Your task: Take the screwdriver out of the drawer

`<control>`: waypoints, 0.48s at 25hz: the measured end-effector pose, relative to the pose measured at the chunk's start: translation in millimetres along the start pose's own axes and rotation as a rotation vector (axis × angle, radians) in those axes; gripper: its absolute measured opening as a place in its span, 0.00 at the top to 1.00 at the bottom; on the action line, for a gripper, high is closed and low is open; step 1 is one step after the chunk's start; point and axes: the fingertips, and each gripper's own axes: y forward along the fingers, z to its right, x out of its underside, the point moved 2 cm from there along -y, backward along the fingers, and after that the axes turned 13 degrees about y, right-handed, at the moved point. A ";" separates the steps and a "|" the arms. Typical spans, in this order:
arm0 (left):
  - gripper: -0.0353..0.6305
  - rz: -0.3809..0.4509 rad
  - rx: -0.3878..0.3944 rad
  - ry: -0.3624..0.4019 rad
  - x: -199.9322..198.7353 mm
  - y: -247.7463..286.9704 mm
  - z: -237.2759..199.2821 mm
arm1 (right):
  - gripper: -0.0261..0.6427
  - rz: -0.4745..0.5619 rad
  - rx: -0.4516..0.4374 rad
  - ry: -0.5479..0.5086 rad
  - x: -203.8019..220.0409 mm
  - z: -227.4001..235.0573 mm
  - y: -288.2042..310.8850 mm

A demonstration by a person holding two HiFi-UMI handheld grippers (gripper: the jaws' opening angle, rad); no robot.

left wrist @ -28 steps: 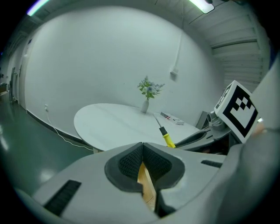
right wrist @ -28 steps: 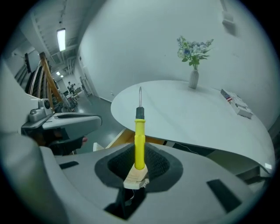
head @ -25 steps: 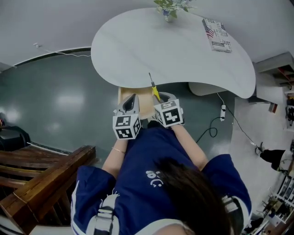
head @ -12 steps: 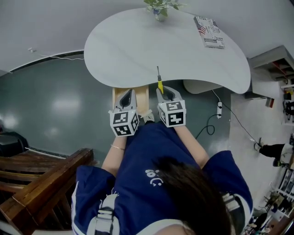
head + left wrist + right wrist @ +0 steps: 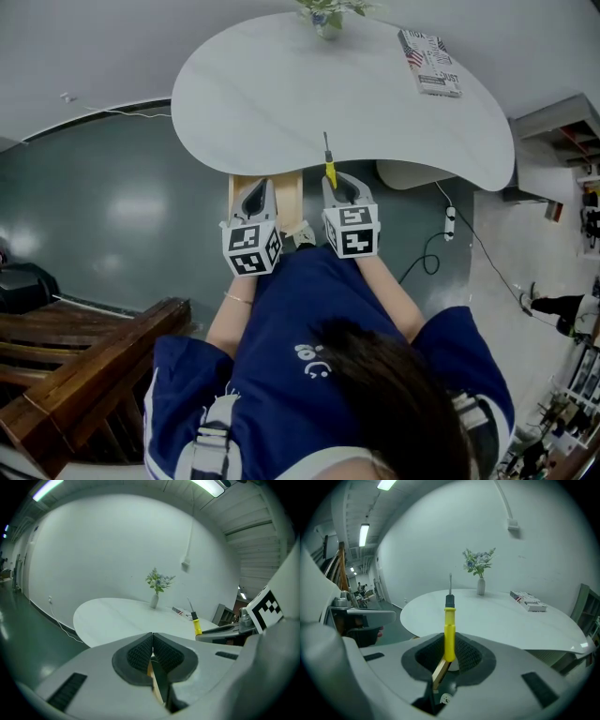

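My right gripper (image 5: pixel 336 185) is shut on the yellow handle of the screwdriver (image 5: pixel 329 172). Its black collar and thin metal shaft point away from me over the near edge of the white table (image 5: pixel 281 84). In the right gripper view the handle (image 5: pixel 449 634) stands upright between the pads, above a strip of wood from the drawer (image 5: pixel 439 670). The open wooden drawer (image 5: pixel 292 199) sticks out from under the table, below both grippers. My left gripper (image 5: pixel 257 190) hovers over the drawer, shut with nothing in it; its pads (image 5: pixel 140 652) meet. From there the screwdriver (image 5: pixel 197 626) shows to the right.
A vase of flowers (image 5: pixel 323 14) and a stack of booklets (image 5: pixel 429 61) sit at the table's far side. A cable with a power strip (image 5: pixel 450 225) lies on the green floor to the right. A wooden stair rail (image 5: pixel 84 366) is at the lower left.
My right gripper has carried the screwdriver away from me, over the table's edge, and its shaft now points straighter ahead. The left gripper has stayed over the drawer.
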 end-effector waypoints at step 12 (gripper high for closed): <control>0.94 -0.020 0.001 0.037 0.9 7.5 2.1 | 0.85 0.024 -0.033 -0.008 -1.6 -0.3 4.2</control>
